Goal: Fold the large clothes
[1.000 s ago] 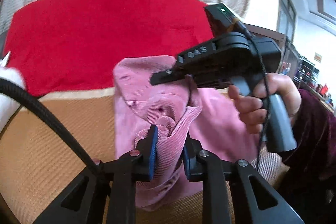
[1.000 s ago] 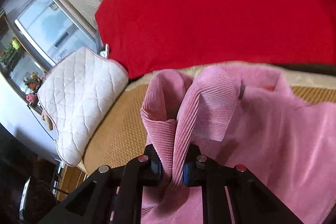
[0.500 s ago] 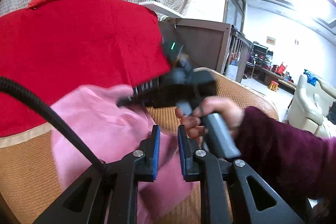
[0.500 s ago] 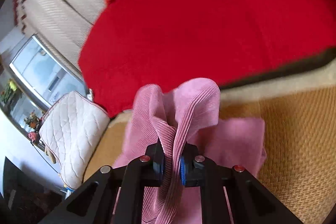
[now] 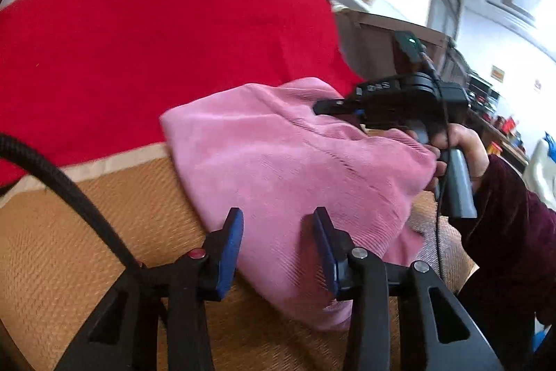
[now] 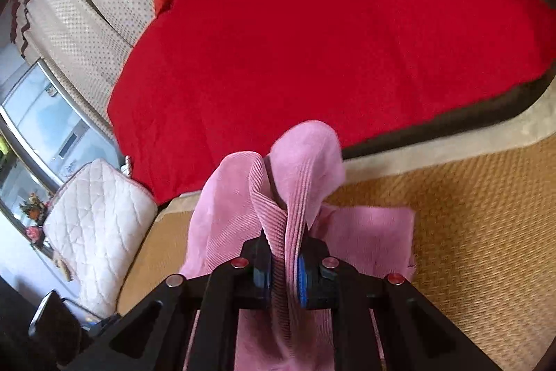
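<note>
Partway folded: pink ribbed garment (image 5: 295, 169) doubled into a bundle mid-frame on woven mat (image 5: 87, 232). Low in frame, left gripper (image 5: 276, 252) just opening, jaws apart, cloth between but unpinched. Right gripper (image 6: 284, 270), angled down at right edge, clamped on bunched fold. Beyond, red blanket (image 5: 156, 51).

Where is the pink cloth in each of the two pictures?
Left wrist view: the pink cloth lies across the middle, reaching down between the open jaws.
Right wrist view: the pink cloth bunches up at lower middle, pinched in the shut jaws.
Shared landmark: the red blanket behind it.
</note>
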A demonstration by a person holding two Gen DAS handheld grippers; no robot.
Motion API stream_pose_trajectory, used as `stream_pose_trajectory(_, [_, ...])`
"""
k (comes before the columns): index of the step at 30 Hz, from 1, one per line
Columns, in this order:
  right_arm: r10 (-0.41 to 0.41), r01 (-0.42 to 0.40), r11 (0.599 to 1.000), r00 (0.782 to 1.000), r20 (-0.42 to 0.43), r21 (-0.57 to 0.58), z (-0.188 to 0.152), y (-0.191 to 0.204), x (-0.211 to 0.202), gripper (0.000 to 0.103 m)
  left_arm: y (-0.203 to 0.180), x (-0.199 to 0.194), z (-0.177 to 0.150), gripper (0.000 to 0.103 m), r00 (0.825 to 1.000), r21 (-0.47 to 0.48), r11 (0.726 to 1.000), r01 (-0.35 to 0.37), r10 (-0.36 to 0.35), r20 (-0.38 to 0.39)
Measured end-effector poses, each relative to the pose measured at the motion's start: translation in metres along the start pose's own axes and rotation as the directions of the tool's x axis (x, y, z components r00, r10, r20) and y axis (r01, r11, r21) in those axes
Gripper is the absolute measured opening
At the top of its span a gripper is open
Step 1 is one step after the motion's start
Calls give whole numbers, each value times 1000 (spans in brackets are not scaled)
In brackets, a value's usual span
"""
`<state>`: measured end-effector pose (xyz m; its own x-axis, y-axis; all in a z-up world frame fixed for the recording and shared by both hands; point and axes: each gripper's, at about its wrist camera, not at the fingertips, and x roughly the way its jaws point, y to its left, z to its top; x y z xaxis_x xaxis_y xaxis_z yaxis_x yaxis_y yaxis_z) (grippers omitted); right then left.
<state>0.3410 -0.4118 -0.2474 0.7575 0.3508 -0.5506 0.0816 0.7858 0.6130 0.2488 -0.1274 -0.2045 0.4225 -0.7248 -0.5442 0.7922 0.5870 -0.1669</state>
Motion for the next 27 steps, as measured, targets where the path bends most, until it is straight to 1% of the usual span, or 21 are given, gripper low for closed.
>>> stream_pose_trajectory(1, [-18,18,1000,1000,21,-6,0,-1,-8,11,-9,-2,-2,41,1000,2,1000,23,-23,-10])
stream_pose_trajectory(4, [-52,53,999,998,43,-12,0,-12,-24,11,-34,33,-15,41,994,78,997,-2,11,-108])
stream_pose_trajectory(5, [-62,62,998,998,24,-10,-2,-19,-24,11,-42,41,-19,41,992,110,994,-15,29,-122])
stream_pose_trajectory(6, [-77,77,997,997,-6,-10,-5,-25,-20,11,-52,46,-23,41,991,171,985,-37,58,-119])
stream_pose_trajectory(7, [-104,104,995,994,-22,-10,-7,-28,-18,11,-58,47,-25,41,991,209,977,-46,71,-116])
stream_pose_trajectory(8, [-152,152,988,987,-55,-7,-13,-38,-10,11,-60,48,-25,41,989,222,974,-46,75,-125])
stream_pose_trajectory(9, [-166,167,986,982,-88,4,-18,-46,-3,12,-59,47,-24,41,988,212,977,-36,67,-142])
stream_pose_trajectory(10, [-162,167,986,978,-128,30,-23,-55,3,12,-58,45,-24,41,986,207,978,-24,58,-155])
stream_pose_trajectory(11, [-142,153,986,978,-151,60,-26,-63,4,12,-56,41,-25,41,985,207,978,-12,48,-168])
stream_pose_trajectory(12, [-116,130,988,981,-154,85,-27,-67,2,15,-53,37,-26,42,984,201,979,-10,45,-170])
stream_pose_trajectory(13, [-92,108,989,984,-151,101,-27,-68,-1,16,-46,34,-21,42,984,191,981,-11,44,-170])
stream_pose_trajectory(14, [-76,92,990,987,-143,104,-27,-67,-6,18,-44,32,-24,42,985,191,982,-16,48,-167])
stream_pose_trajectory(15, [-79,93,991,987,-140,100,-26,-67,-11,25,-42,31,-26,42,985,199,980,-20,54,-165])
stream_pose_trajectory(16, [-101,115,988,985,-137,99,-26,-65,-18,30,-41,30,-28,42,985,205,978,-27,61,-162])
stream_pose_trajectory(17, [-118,132,986,984,-133,101,-25,-68,-26,32,-42,29,-30,42,985,209,977,-38,72,-156])
stream_pose_trajectory(19, [-171,181,980,980,-103,89,-24,-64,-44,33,-42,26,-34,42,985,213,976,-49,82,-149])
stream_pose_trajectory(20, [-181,187,979,981,-73,80,-25,-60,-57,33,-47,25,-37,42,986,213,976,-48,81,-148])
stream_pose_trajectory(23, [-196,196,980,981,0,42,-34,-44,-91,33,-45,15,-36,42,988,181,983,1,27,-149])
stream_pose_trajectory(24, [-182,181,983,983,14,25,-38,-36,-98,33,-42,12,-36,42,989,177,984,7,19,-147])
stream_pose_trajectory(25, [-150,150,989,988,22,0,-44,-26,-105,33,-40,9,-35,43,990,173,985,11,14,-140])
stream_pose_trajectory(27, [-124,125,991,992,18,-41,-52,-9,-108,33,-36,3,-36,44,992,158,987,21,0,-129])
